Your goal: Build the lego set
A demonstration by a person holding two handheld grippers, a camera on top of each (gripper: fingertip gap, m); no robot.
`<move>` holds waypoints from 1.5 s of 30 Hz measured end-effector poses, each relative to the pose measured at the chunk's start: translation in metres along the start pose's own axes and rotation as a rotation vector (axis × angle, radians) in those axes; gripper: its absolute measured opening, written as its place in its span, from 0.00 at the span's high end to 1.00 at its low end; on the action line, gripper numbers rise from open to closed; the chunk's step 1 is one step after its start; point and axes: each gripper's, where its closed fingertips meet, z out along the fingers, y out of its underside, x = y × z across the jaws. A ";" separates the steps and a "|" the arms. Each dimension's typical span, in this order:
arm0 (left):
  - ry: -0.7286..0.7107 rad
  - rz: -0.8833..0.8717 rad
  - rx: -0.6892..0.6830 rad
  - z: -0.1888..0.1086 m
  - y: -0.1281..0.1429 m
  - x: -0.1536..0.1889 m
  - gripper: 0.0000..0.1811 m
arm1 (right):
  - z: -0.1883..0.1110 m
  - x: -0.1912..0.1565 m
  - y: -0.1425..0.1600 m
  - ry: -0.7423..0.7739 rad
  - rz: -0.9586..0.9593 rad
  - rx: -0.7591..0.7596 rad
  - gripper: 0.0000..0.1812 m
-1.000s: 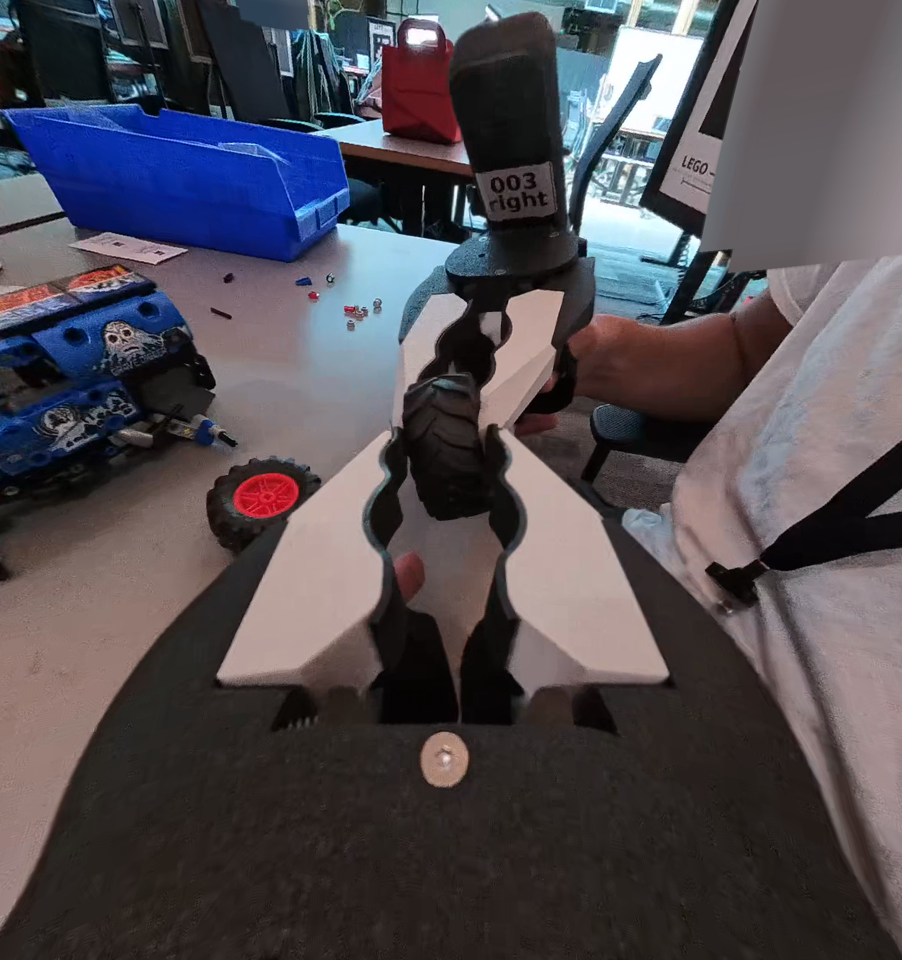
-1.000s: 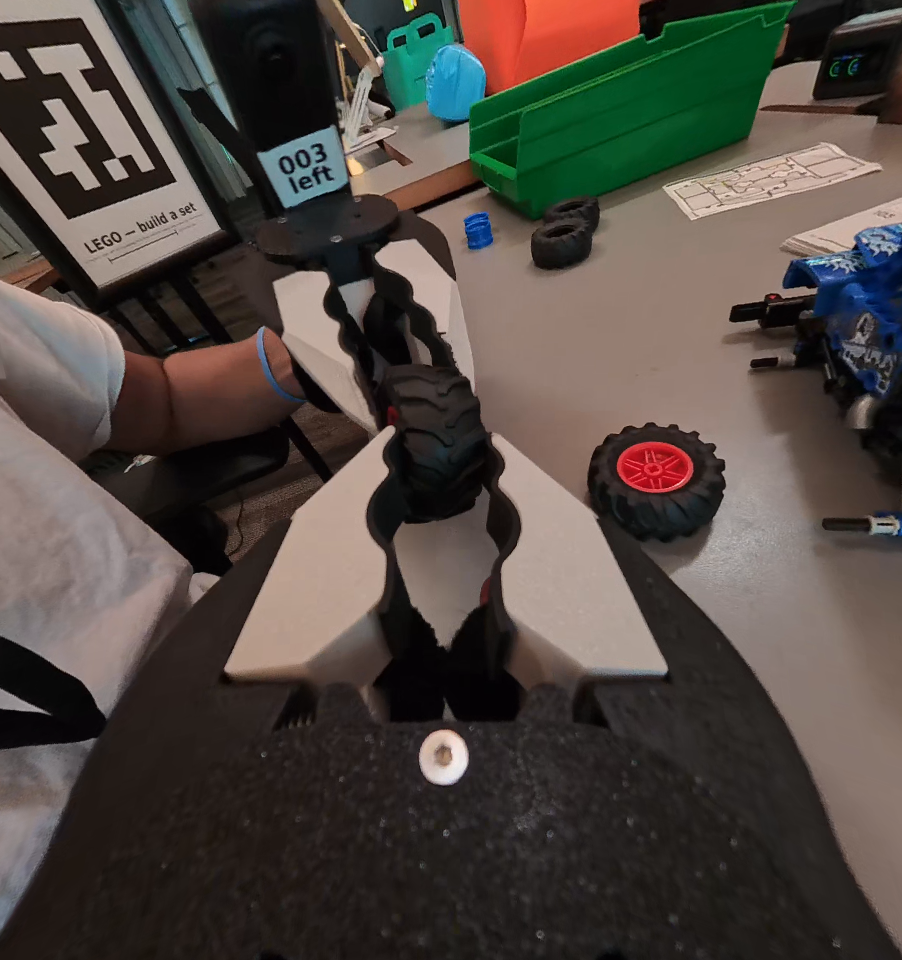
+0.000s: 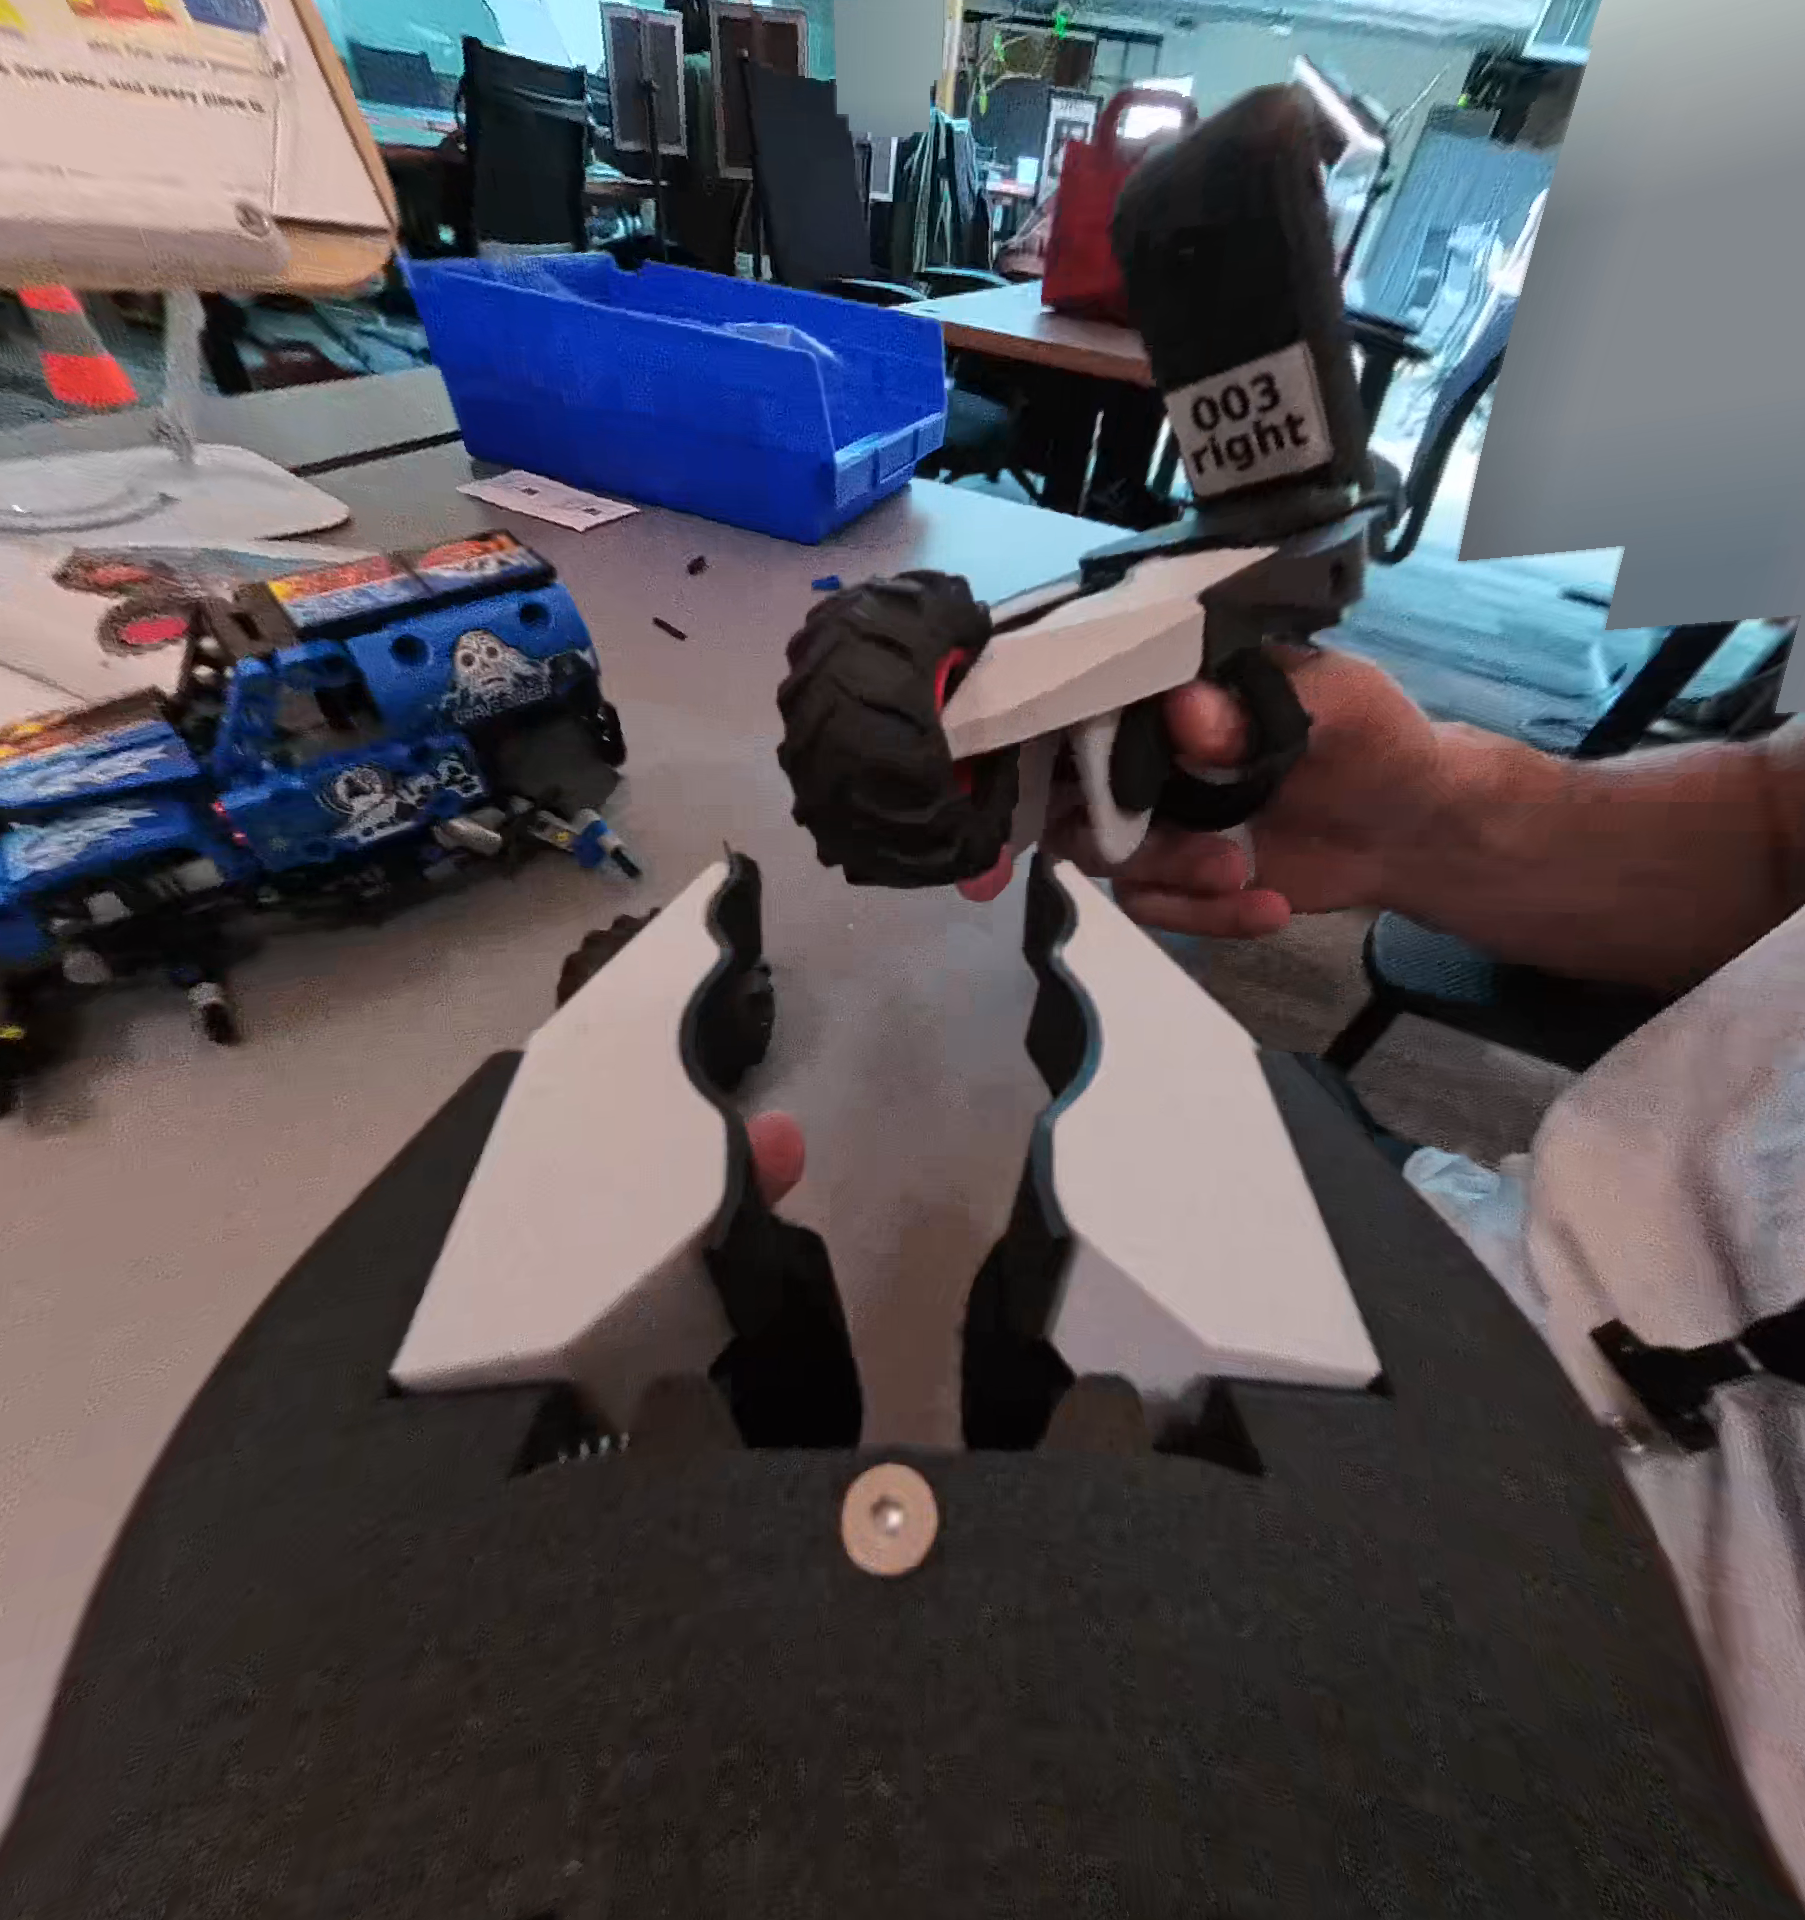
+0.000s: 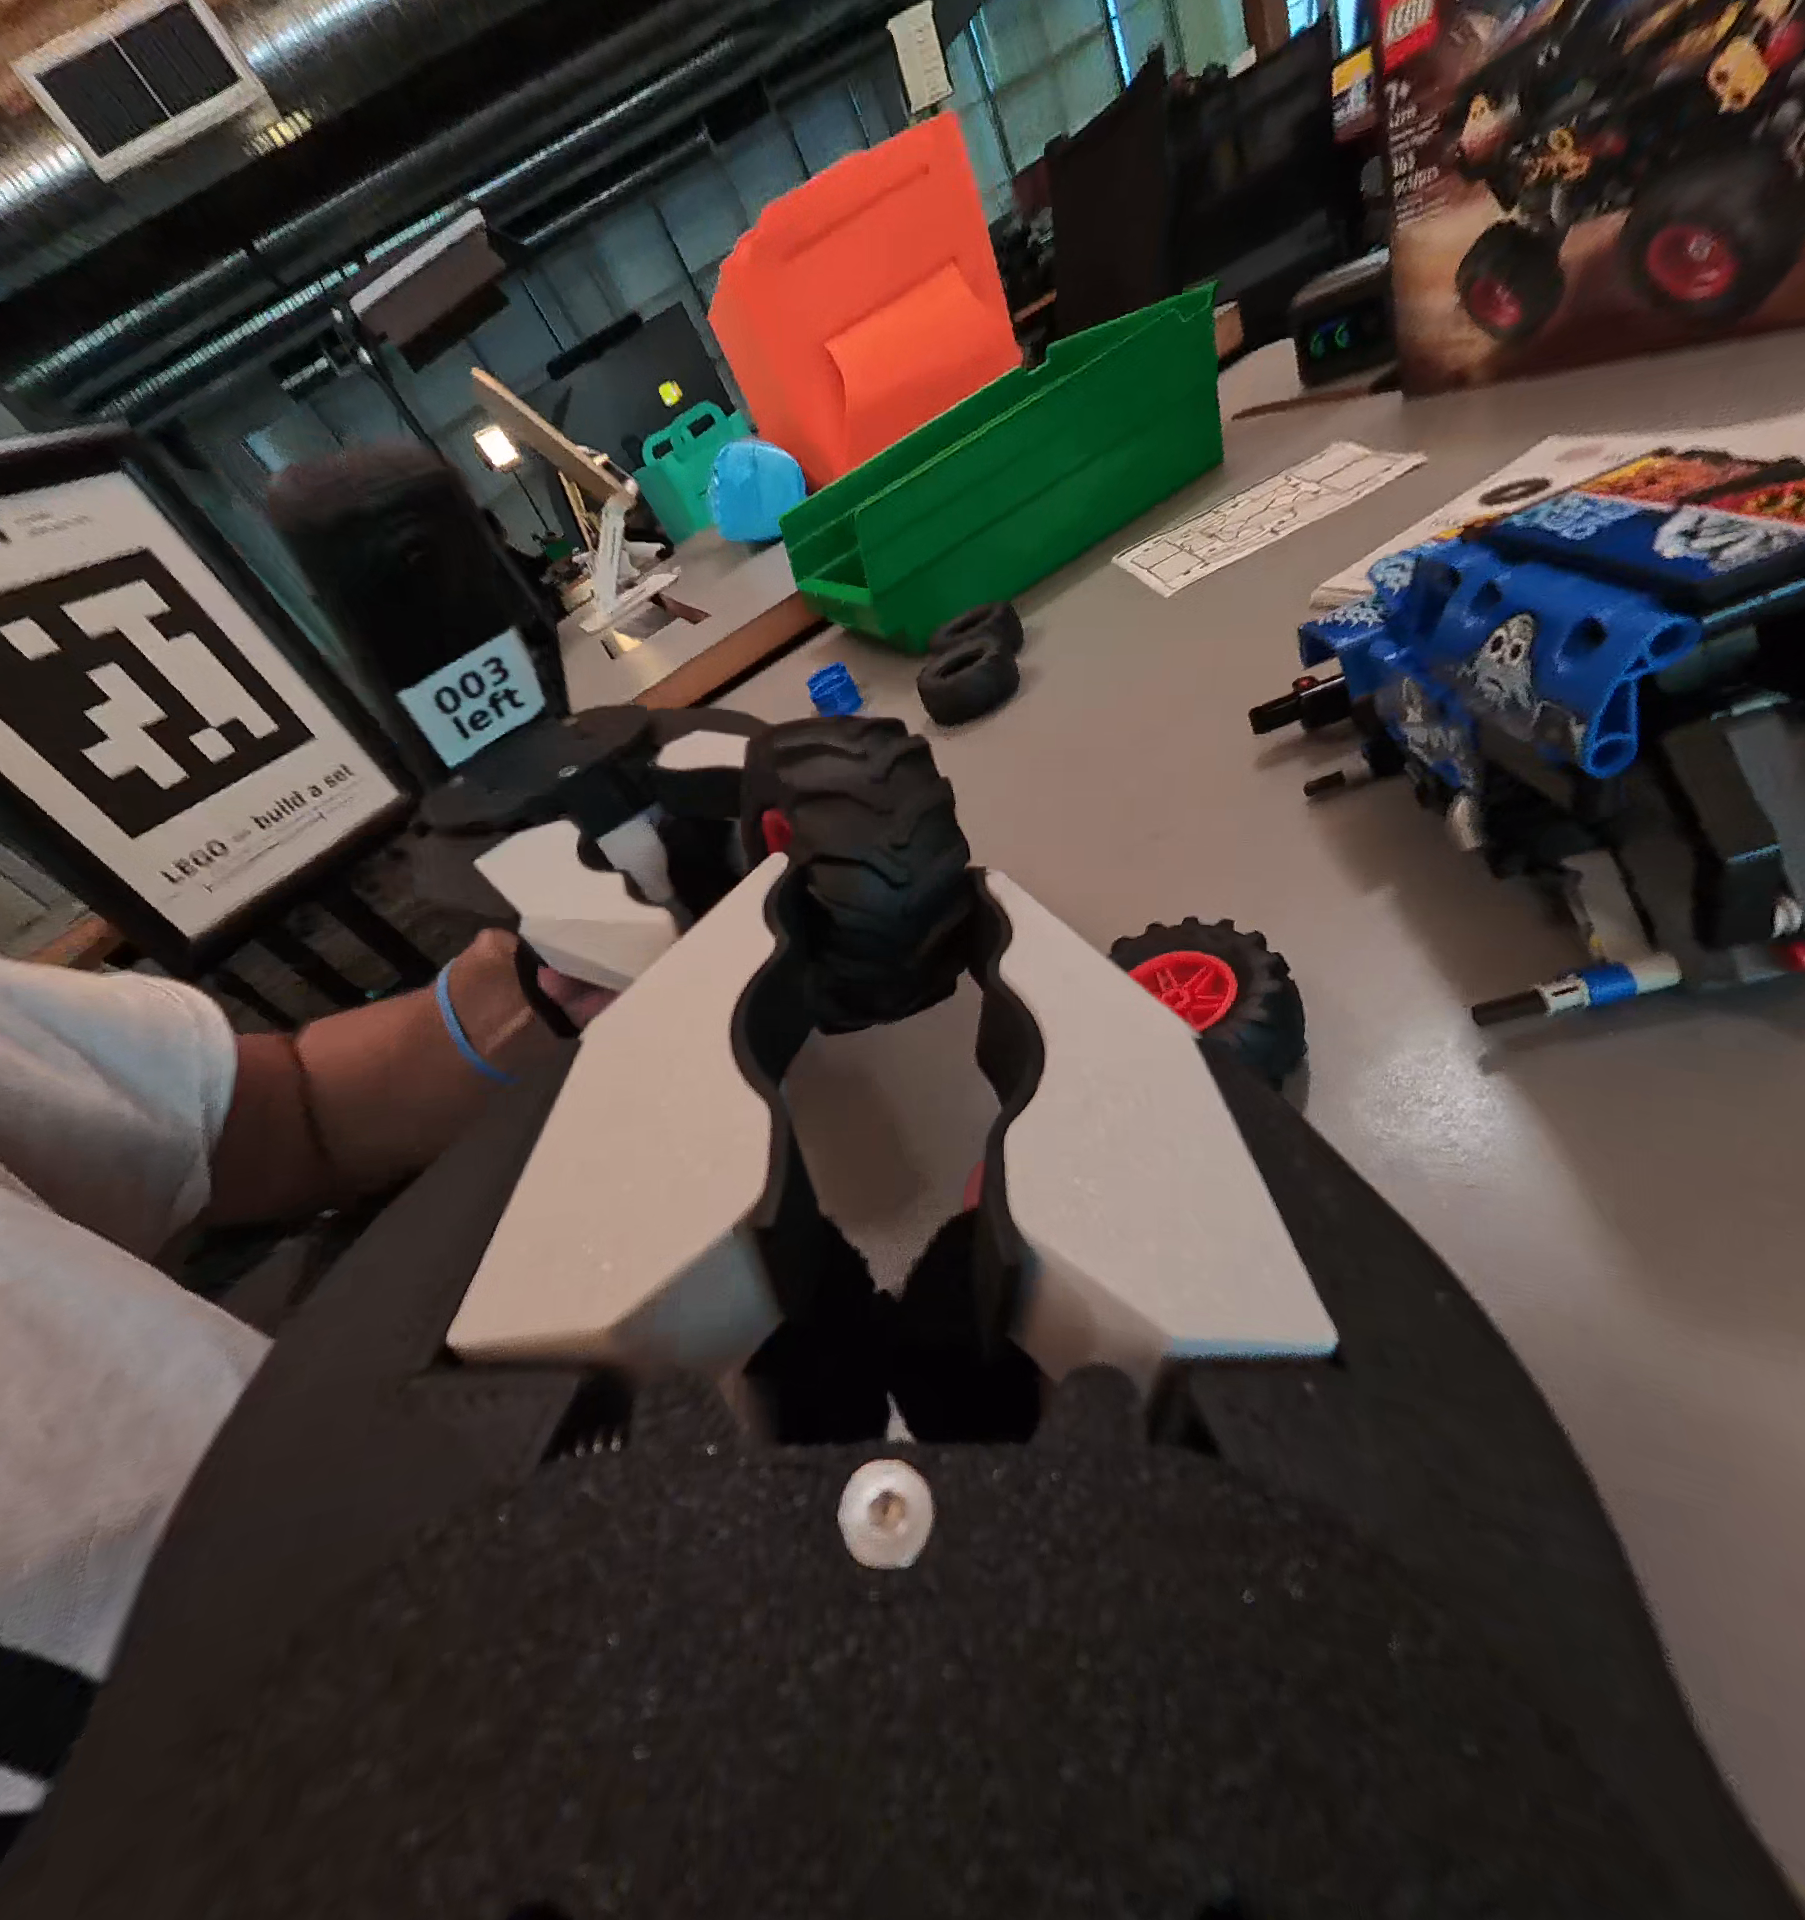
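Lego monster truck, blue brick body with skull decals and black chassis [image 4: 1563, 727]: resting on the grey tabletop [image 4: 1500, 1299], right side of the right wrist view and left side of the left wrist view; bare axle pins project from its underside, no wheels seen fitted.

Black knobbly rubber tyre on a red hub [image 4: 867, 862]: held clear of the table, centre of the right wrist view, clamped across its tread by the right gripper [image 4: 877, 914]; red hub shows at the tyre's side.

Left gripper [image 3: 882, 883]: white wedge fingers with black wavy pads, spread wide apart, nothing between them; lower centre of the left wrist view, just below the held tyre and not touching it.

Second black tyre with red spoked hub [image 4: 1210, 992]: lying on the table near the right finger in the right wrist view, between gripper and truck.

Two bare black tyres [image 4: 971, 660]: together beside the green plastic bin [image 4: 1012, 520], upper centre of the right wrist view. Small blue ribbed ring [image 4: 832, 688]: just left of them.

Blue plastic bin [image 3: 690, 395]: upper centre of the left wrist view, behind the truck.

Printed instruction sheet [image 4: 1272, 514]: flat on the table, upper right of the right wrist view.

Small loose dark pieces [image 3: 674, 623]: scattered before the blue bin.
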 end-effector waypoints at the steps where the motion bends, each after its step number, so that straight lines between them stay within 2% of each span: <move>1: 0.004 -0.041 0.007 0.003 0.000 -0.002 0.73 | 0.001 -0.002 0.002 0.008 -0.038 -0.008 0.84; 2: 0.010 -0.061 0.015 0.003 -0.002 -0.003 0.74 | 0.002 -0.001 0.003 0.024 -0.065 -0.010 0.84; 4: 0.028 -0.065 0.053 0.003 -0.007 0.000 0.82 | 0.003 -0.002 0.005 0.036 -0.094 -0.014 0.85; 6: 0.006 -0.045 0.041 0.005 -0.005 -0.001 0.83 | 0.002 0.000 0.006 0.045 -0.079 -0.023 0.85; 10: -0.056 0.124 0.000 0.005 -0.001 -0.003 0.84 | 0.000 -0.002 0.013 -0.003 0.031 -0.093 0.85; 15: -0.017 0.190 -0.003 0.000 0.001 0.002 0.83 | 0.000 -0.010 0.019 -0.110 0.060 -0.109 0.84; 17: -0.056 0.368 0.039 -0.005 -0.003 0.006 0.83 | -0.001 -0.015 0.018 -0.117 -0.017 -0.120 0.82; 19: -0.221 0.693 0.068 -0.011 -0.009 0.001 0.84 | -0.005 -0.016 0.019 -0.136 -0.015 -0.159 0.76; 20: -0.346 0.893 0.064 -0.014 -0.012 -0.005 0.83 | -0.009 -0.018 0.017 -0.183 0.038 -0.162 0.69; 22: -0.544 1.298 0.067 -0.019 -0.015 -0.010 0.84 | -0.014 -0.019 0.011 -0.277 0.208 -0.138 0.67; 23: -0.595 1.450 0.080 -0.019 -0.014 -0.007 0.84 | -0.013 -0.017 0.010 -0.302 0.302 -0.134 0.66; 24: -0.619 1.548 0.099 -0.019 -0.012 -0.004 0.84 | -0.011 -0.015 0.013 -0.317 0.381 -0.156 0.65; 27: -0.659 1.752 0.127 -0.015 -0.009 0.005 0.84 | -0.004 -0.021 0.015 -0.402 0.565 -0.172 0.75; 29: -0.683 1.872 0.109 -0.011 -0.006 0.006 0.84 | -0.003 -0.021 0.014 -0.419 0.621 -0.161 0.79; 31: -0.687 1.914 0.099 -0.009 -0.003 0.007 0.84 | -0.002 -0.019 0.014 -0.390 0.579 -0.149 0.80; 33: -0.707 1.797 0.029 -0.011 -0.003 -0.005 0.85 | -0.004 -0.010 0.009 -0.307 0.478 -0.107 0.82; 34: -0.716 1.659 0.010 -0.014 -0.005 -0.014 0.83 | -0.007 -0.005 0.003 -0.269 0.404 -0.075 0.83; 36: -0.621 1.264 -0.039 -0.017 -0.001 -0.031 0.78 | -0.014 0.001 -0.010 -0.201 0.255 -0.008 0.84; 38: -0.453 0.757 -0.012 -0.015 -0.002 -0.032 0.73 | -0.019 -0.005 -0.017 -0.196 0.148 0.024 0.84; 40: -0.158 0.276 0.083 -0.009 -0.013 -0.008 0.70 | -0.018 -0.013 -0.019 -0.217 0.110 0.039 0.84; 41: -0.037 0.103 0.111 -0.008 -0.018 -0.001 0.68 | -0.018 -0.021 -0.020 -0.262 0.114 0.051 0.84; 43: 0.113 -0.084 0.160 -0.010 -0.027 0.006 0.69 | -0.017 -0.034 -0.022 -0.333 0.137 0.073 0.84; 45: 0.163 -0.128 0.199 -0.011 -0.031 0.009 0.78 | -0.012 -0.036 -0.014 -0.332 0.130 0.032 0.84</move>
